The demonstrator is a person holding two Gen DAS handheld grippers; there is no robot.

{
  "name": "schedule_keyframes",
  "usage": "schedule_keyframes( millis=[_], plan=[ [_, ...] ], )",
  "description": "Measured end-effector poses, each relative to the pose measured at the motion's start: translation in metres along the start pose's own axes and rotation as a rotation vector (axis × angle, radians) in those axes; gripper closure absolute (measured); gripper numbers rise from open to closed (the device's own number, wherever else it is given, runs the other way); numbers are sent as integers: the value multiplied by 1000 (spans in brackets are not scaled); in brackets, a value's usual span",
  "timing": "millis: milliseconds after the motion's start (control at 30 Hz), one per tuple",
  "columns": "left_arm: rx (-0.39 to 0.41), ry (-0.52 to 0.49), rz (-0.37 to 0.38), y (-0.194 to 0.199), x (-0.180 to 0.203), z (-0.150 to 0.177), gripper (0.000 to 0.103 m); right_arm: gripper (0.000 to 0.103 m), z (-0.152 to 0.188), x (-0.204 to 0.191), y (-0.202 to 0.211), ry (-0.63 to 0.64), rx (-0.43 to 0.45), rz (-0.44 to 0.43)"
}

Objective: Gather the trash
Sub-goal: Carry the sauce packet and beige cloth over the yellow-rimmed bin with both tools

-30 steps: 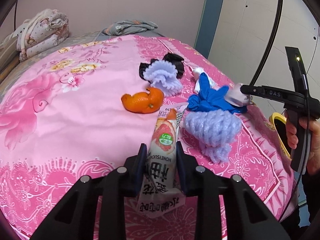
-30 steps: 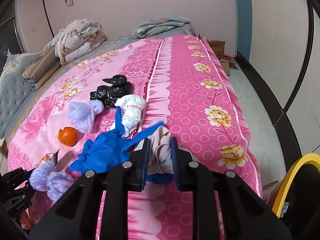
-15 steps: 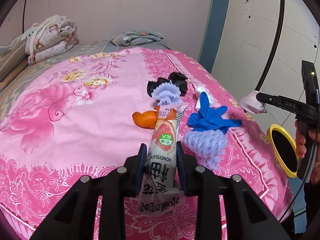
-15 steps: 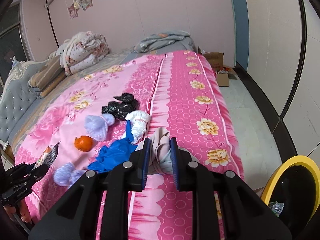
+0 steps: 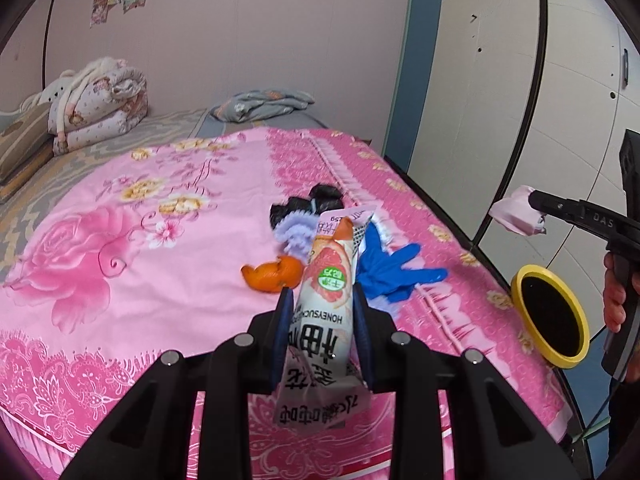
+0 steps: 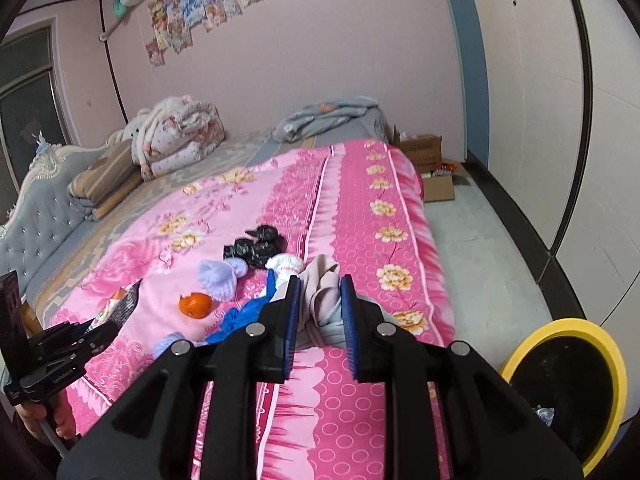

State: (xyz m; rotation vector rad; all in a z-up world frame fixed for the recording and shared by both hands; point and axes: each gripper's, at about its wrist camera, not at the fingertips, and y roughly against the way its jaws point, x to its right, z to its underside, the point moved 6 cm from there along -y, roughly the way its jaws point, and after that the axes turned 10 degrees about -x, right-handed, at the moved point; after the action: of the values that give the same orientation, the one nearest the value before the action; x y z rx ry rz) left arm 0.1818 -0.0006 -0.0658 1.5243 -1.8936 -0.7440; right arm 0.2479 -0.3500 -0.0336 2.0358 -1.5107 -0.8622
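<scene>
A bed (image 6: 360, 216) with a pink floral cover fills the centre of the frame. A grey tufted headboard (image 6: 36, 216) stands at the left edge. Folded quilts (image 6: 176, 136) lie at centre left. Posters (image 6: 200, 4) hang on the pink wall (image 6: 320, 60) at upper centre. Cardboard boxes (image 6: 432, 168) sit on the grey floor (image 6: 488, 248) at centre right.

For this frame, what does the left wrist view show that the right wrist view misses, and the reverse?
Only the left wrist view shows the printed face of the grapefruit snack wrapper clamped in the left gripper. Only the right wrist view shows the grey tufted headboard, the open cardboard box on the floor, and litter inside the yellow-rimmed black bin. Both show the pink floral bedspread, orange peel, blue glove, and the right gripper pinching pale crumpled cloth.
</scene>
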Motion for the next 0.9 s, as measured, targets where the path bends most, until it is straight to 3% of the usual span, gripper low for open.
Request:
schedule_keyframes(
  millis=[433,900],
  plan=[
    [95,-75,59,34,69,-47,76,84,-14,26,97,-53,146,44],
    [190,-158,158,65,155,-101,76,84,-25,91,189,-160,282,140]
  ],
)
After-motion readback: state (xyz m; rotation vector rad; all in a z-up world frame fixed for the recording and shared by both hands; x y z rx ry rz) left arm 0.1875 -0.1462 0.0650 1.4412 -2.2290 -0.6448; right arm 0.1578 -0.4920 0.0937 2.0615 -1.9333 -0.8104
